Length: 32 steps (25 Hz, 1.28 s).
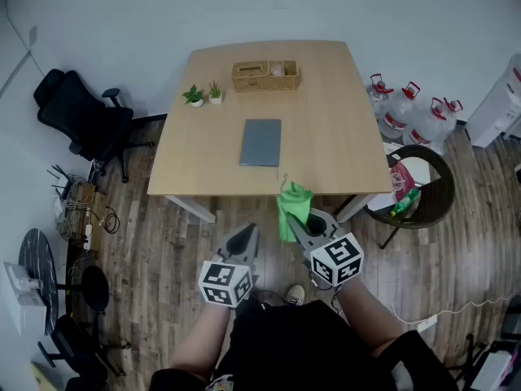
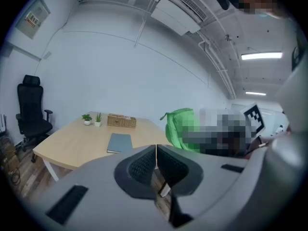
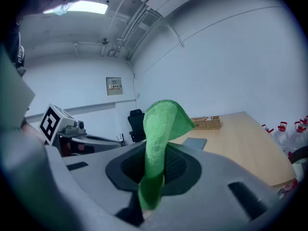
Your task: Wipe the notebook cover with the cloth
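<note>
A grey-blue notebook (image 1: 260, 142) lies flat on the wooden table (image 1: 342, 137), near its middle; it also shows as a notebook (image 2: 120, 142) in the left gripper view and a notebook (image 3: 194, 143) in the right gripper view. My right gripper (image 1: 296, 221) is shut on a green cloth (image 1: 291, 207), held off the table's near edge; the cloth (image 3: 159, 143) stands up between the jaws. My left gripper (image 1: 243, 239) hangs beside it, shut with nothing in it, jaws touching. Both grippers are short of the table and apart from the notebook.
A wicker basket (image 1: 265, 75) and two small potted plants (image 1: 203, 95) sit at the table's far side. A black office chair (image 1: 81, 120) stands left. Water jugs (image 1: 407, 112) and a round stool (image 1: 419, 190) with items stand right. Cables lie on the floor (image 1: 155, 243).
</note>
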Available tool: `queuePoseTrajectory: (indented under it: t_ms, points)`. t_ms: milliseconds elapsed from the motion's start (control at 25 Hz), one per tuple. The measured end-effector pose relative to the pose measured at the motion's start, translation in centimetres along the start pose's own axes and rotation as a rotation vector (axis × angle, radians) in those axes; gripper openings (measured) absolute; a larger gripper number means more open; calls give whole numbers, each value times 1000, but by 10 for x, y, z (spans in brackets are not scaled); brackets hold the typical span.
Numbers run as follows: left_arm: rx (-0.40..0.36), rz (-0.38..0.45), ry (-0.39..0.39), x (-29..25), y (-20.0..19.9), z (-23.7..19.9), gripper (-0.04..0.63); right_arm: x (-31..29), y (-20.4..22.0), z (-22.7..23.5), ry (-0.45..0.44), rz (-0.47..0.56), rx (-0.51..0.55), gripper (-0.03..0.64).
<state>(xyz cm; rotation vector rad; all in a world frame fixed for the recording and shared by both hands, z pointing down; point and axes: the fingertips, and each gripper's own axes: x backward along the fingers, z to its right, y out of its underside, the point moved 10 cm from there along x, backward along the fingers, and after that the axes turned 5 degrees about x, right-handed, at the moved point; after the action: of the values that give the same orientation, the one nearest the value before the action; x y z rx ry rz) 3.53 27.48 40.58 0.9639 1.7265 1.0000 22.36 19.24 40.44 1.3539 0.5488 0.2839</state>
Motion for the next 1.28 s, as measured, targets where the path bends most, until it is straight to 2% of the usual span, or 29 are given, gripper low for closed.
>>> queuePoseTrajectory:
  t_ms: [240,560,1000,1280]
  points:
    - [-3,-13,10,1,-4,-6,8,-6,-2,-1,13,10,-39,63]
    - [-11,-13,17,2,-14,-36,9,-29,-5,-12,42,21,-71,63]
    - [49,-17,44,4,-30,-121,9,-100,-20,-35,89,-19,-79,63]
    - [49,-39,93,2,-41,-183,9,-151,-28,-58,143,-35,-81,63]
